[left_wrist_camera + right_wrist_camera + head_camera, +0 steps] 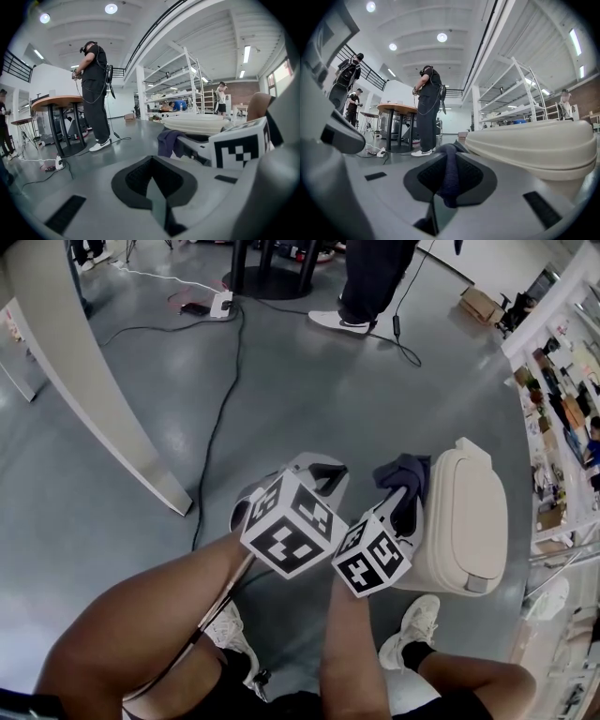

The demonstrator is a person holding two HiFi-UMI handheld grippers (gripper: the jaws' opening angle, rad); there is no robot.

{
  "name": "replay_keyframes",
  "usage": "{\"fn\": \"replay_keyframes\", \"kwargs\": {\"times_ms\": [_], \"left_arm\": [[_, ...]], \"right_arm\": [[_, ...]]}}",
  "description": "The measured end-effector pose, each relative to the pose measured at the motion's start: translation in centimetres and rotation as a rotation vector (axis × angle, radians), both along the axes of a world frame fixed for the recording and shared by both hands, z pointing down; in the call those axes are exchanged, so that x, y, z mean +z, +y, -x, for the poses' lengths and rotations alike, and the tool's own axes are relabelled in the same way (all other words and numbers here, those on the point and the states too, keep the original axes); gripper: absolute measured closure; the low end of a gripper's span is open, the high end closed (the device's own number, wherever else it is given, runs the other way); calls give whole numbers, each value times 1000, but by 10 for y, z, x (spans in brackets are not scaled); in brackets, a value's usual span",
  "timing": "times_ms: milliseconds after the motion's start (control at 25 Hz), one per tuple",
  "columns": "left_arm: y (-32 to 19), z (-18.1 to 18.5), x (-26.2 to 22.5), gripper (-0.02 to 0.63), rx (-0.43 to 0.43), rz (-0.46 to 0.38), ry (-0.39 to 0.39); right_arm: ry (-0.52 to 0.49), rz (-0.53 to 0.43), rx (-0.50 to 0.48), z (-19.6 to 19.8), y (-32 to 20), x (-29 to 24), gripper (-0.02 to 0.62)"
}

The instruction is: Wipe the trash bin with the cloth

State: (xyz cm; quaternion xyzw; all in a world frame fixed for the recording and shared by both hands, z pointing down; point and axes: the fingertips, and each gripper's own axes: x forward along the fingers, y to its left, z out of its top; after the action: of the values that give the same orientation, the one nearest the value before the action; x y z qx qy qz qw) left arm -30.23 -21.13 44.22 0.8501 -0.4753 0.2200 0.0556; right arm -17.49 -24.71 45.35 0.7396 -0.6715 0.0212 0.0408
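A cream trash bin (pixel 466 517) with its lid closed stands on the grey floor at the right of the head view. My right gripper (pixel 408 498) is shut on a dark blue cloth (pixel 405 474), held just left of the bin's lid. In the right gripper view the cloth (pixel 450 176) hangs between the jaws and the bin (pixel 539 147) fills the right side. My left gripper (pixel 323 476) hovers beside it to the left, shut on nothing. In the left gripper view its pads (pixel 152 176) meet, with the cloth (pixel 168 142) and bin (pixel 197 124) ahead to the right.
Black cables (pixel 220 399) and a power strip (pixel 222 304) lie on the floor beyond. A slanted white panel (pixel 84 381) stands at the left. A standing person's shoe (pixel 342 322) is at the far middle. Shelving (pixel 562 409) runs along the right. My own white shoes (pixel 417 620) are close to the bin.
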Motion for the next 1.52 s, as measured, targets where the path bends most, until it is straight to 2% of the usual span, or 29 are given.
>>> {"fn": "replay_keyframes", "kwargs": {"times_ms": [400, 880, 1280, 1520], "left_arm": [[-1, 0, 0, 606, -3, 1, 7], [-2, -4, 15, 606, 8, 20, -53], [-3, -19, 30, 606, 35, 58, -70], [-7, -20, 33, 606, 16, 93, -22]], "right_arm": [[-11, 66, 36, -14, -19, 23, 543], [-19, 219, 5, -19, -25, 98, 543], [-17, 345, 0, -23, -25, 167, 543], [-7, 411, -17, -18, -34, 203, 543]]}}
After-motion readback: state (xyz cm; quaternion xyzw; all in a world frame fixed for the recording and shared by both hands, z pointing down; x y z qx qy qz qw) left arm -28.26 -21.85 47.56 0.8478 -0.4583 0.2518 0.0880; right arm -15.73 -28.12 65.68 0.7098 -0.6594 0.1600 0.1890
